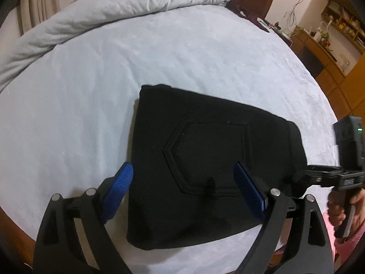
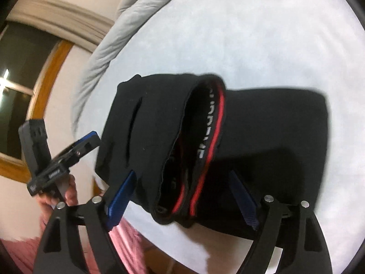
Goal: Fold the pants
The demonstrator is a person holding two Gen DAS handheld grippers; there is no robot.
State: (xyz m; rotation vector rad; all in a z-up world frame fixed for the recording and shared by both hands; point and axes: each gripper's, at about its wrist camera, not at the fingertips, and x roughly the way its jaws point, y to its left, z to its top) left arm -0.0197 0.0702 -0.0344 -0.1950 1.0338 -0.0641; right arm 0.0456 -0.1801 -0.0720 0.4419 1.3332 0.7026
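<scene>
Big pale bed (image 1: 182,52) fills the view beyond both tongs, a grey duvet (image 1: 95,11) bunched along its far edge. The black pants (image 1: 205,155), folded to a compact block, lie flat on the bed right under and ahead of the left tongs (image 1: 184,171), whose blue pads are spread wide and clear of the cloth. The right tongs (image 2: 182,180) gape wide too, gripping nothing, the red-striped waistband (image 2: 205,141) loose between their fingers.
</scene>
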